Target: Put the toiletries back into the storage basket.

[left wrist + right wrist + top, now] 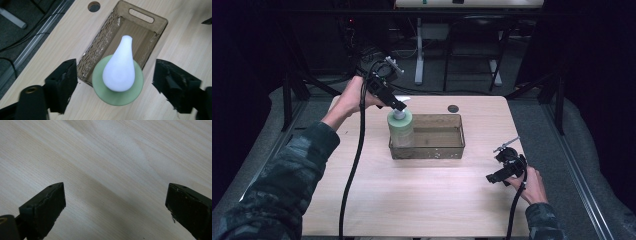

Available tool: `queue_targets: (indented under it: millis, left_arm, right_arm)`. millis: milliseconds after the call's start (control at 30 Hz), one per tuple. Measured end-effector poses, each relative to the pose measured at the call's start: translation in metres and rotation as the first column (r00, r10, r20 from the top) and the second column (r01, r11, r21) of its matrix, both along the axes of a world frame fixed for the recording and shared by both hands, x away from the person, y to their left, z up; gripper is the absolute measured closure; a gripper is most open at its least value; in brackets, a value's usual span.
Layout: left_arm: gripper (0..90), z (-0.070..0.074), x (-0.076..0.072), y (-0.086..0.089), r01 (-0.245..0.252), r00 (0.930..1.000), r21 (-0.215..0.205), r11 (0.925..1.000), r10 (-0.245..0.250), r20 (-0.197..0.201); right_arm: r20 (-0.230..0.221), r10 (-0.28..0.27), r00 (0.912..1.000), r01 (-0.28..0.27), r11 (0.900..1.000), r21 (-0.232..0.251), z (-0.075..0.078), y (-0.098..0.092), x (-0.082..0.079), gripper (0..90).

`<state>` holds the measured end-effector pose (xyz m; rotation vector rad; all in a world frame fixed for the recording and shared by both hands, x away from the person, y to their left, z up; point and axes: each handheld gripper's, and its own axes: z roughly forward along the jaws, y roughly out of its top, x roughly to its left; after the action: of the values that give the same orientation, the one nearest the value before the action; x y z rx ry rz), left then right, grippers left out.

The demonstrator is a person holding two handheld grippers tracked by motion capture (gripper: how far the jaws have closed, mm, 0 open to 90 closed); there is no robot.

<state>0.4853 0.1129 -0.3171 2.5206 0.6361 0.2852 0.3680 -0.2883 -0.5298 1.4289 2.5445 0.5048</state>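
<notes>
At the near left corner of the brown basket (452,131) stands a pale green bottle (401,129) with a white pump top (120,68), upright. From the high view it seems to sit inside the basket against its left end wall, though the left gripper view leaves it unclear whether the base rests inside or just over the rim. The pump's spout points along the basket's length, toward the handle slot in the far wall.

Directly above the pump hangs the left tool (116,86), its jaws spread wide on either side of the bottle and touching nothing. That straddle, with the tool looking straight down on the top, fits either a release just made or a grasp about to be taken; I cannot say which.

The basket lies lengthwise across the middle of the table (422,200), otherwise empty as far as I can see.

Well apart, near the right edge, the right tool (504,172) rests low over bare wood, jaws wide and empty, probably parked out of the way.
</notes>
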Motion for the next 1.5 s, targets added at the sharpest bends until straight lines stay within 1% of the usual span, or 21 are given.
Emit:
queue_targets:
  millis: [67, 167, 200, 233, 267, 367, 400, 467, 533, 567, 767, 967, 1033, 1200, 1233, 1300, 1333, 1367, 1400, 1433, 1500]
  left_arm:
    - [15.1, 0.000, -0.001, 0.002, -0.005, 1.0000, -0.006, 1.0000, 0.005, 0.003]
    - [13.0, 0.000, -0.006, 0.009, -0.020, 0.9997, -0.041, 0.9990, 0.020, 0.012]
    - [12.2, 0.000, -0.006, 0.009, -0.020, 0.9997, -0.041, 0.9990, 0.020, 0.012]
    - [11.6, -0.001, -0.010, 0.012, -0.022, 0.9997, -0.051, 0.9985, 0.022, 0.013]
    - [11.0, -0.002, -0.012, 0.014, -0.022, 0.9995, -0.052, 0.9984, 0.023, 0.022]
    - [9.5, -0.004, -0.015, 0.018, -0.023, 0.9994, -0.054, 0.9983, 0.024, 0.023]
    - [9.2, -0.007, -0.018, 0.022, -0.025, 0.9994, -0.066, 0.9975, 0.026, 0.024]
    - [8.4, -0.009, -0.021, 0.026, -0.031, 0.9990, -0.065, 0.9974, 0.033, 0.031]
    - [7.8, -0.012, -0.026, 0.031, -0.033, 0.9990, -0.080, 0.9962, 0.036, 0.026]
    - [7.6, -0.014, -0.028, 0.034, -0.037, 0.9987, -0.079, 0.9962, 0.040, 0.033]
    - [6.5, -0.030, -0.041, 0.045, -0.046, 0.9981, -0.061, 0.9971, 0.048, 0.037]
    - [5.1, -0.047, -0.048, 0.058, -0.067, 0.9974, -0.081, 0.9945, 0.069, 0.022]
    - [5.0, -0.053, -0.050, 0.061, -0.077, 0.9967, -0.080, 0.9938, 0.079, 0.021]
    - [4.4, -0.070, -0.054, 0.067, -0.096, 0.9953, -0.093, 0.9910, 0.097, 0.005]
    - [4.4, -0.073, -0.055, 0.068, -0.097, 0.9952, -0.087, 0.9914, 0.098, 0.000]
    - [4.1, -0.079, -0.056, 0.069, -0.103, 0.9946, -0.078, 0.9916, 0.104, 0.005]
    - [3.9, -0.079, -0.056, 0.069, -0.103, 0.9946, -0.078, 0.9916, 0.104, 0.005]
    - [3.8, -0.085, -0.058, 0.071, -0.109, 0.9940, -0.084, 0.9905, 0.109, -0.004]
    - [3.7, -0.085, -0.058, 0.071, -0.109, 0.9940, -0.084, 0.9905, 0.109, -0.004]
    - [3.3, -0.091, -0.060, 0.073, -0.116, 0.9933, -0.084, 0.9898, 0.116, -0.007]
    - [3.2, -0.096, -0.063, 0.075, -0.120, 0.9927, -0.071, 0.9902, 0.120, -0.001]
  right_arm:
    - [0.000, 0.000, 1.0000, 0.000, 1.000, 0.000, 0.000, 0.000, 0.000, 2.5]
    - [0.000, 0.001, 1.0000, -0.001, 1.000, 0.000, 0.000, 0.000, 0.000, 2.5]
    - [-0.001, 0.000, 1.0000, 0.000, 1.000, 0.000, 0.000, 0.000, 0.000, 2.5]
    - [-0.001, 0.000, 1.0000, 0.000, 1.000, 0.000, 0.000, 0.000, 0.000, 2.5]
    - [-0.001, 0.000, 1.0000, 0.000, 1.000, -0.001, 0.000, 0.000, 0.000, 2.5]
    - [-0.001, -0.001, 1.0000, 0.001, 1.000, -0.001, 0.000, 0.000, 0.000, 2.5]
    - [-0.002, 0.001, 1.0000, -0.001, 1.000, -0.001, 0.000, 0.000, 0.000, 2.5]
    - [0.000, 0.000, 1.0000, 0.000, 1.000, -0.005, 0.000, 0.000, 0.000, 2.5]
    - [0.000, 0.001, 1.0000, -0.001, 1.000, -0.004, 0.000, 0.000, 0.000, 2.5]
    - [0.004, 0.004, 1.0000, -0.004, 1.000, -0.006, 0.000, 0.000, 0.000, 2.5]
    - [0.009, 0.002, 1.0000, -0.002, 1.000, 0.000, 0.002, 0.000, -0.001, 2.4]
    - [0.013, 0.003, 0.9999, -0.003, 1.000, -0.002, 0.002, 0.001, -0.001, 2.4]
    - [0.010, -0.001, 0.9999, 0.001, 1.000, 0.005, 0.002, 0.001, -0.001, 2.4]
    - [0.013, 0.002, 0.9999, -0.002, 1.000, -0.003, 0.002, 0.000, -0.001, 2.4]
    - [0.013, 0.002, 0.9999, -0.002, 1.000, -0.004, 0.002, 0.000, -0.001, 2.4]
    - [0.013, 0.003, 0.9999, -0.003, 1.000, -0.006, 0.002, 0.001, -0.001, 2.4]
    - [0.016, 0.004, 0.9999, -0.004, 1.000, -0.009, 0.002, 0.001, -0.001, 2.4]
    - [0.017, 0.006, 0.9998, -0.006, 1.000, -0.007, 0.003, 0.001, -0.001, 2.3]
    - [0.017, 0.005, 0.9998, -0.005, 1.000, -0.008, 0.003, 0.001, -0.001, 2.3]
    - [0.017, 0.004, 0.9999, -0.004, 1.000, -0.007, 0.003, 0.001, -0.001, 2.3]
    - [0.017, 0.004, 0.9998, -0.004, 1.000, -0.005, 0.003, 0.001, -0.001, 2.3]
